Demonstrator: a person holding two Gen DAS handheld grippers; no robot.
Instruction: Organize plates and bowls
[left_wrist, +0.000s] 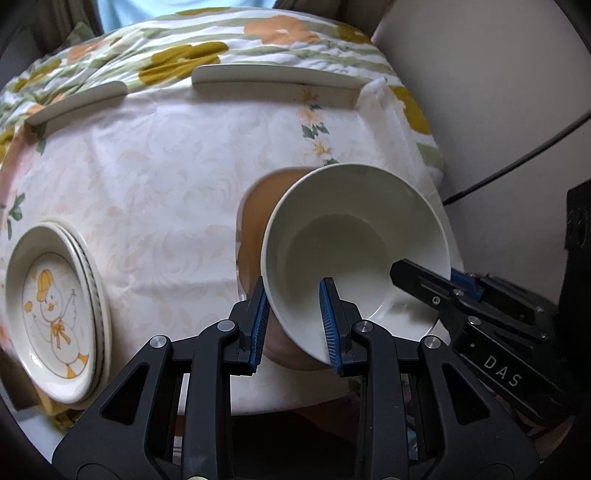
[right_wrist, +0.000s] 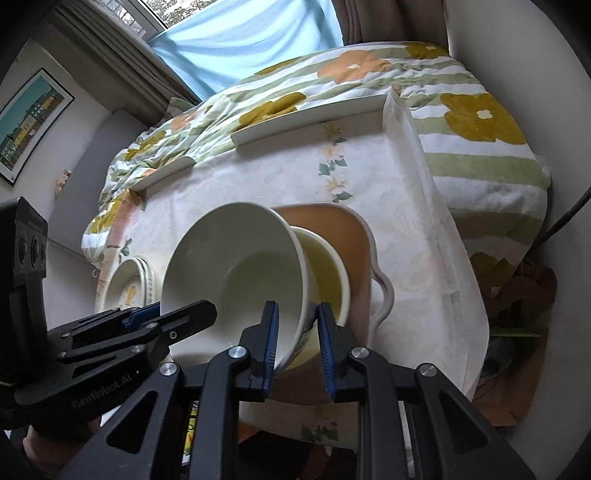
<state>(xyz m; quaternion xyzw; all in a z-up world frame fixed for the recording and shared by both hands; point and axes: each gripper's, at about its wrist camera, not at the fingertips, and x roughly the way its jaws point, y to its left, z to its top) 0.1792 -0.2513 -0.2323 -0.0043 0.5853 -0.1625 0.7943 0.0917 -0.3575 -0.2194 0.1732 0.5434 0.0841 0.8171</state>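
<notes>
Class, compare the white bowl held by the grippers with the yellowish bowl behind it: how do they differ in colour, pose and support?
The white bowl is plain white inside; the yellowish bowl has a pale yellow interior. The white bowl is tilted and gripped at its rim by the left gripper and right gripper; the yellowish bowl sits on the brown tray, ungripped. Both are round, open and look empty.

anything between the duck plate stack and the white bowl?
Only bare tablecloth between the duck plate stack and the white bowl, which both grippers straddle at the rim; clearest in the left wrist view.
</notes>
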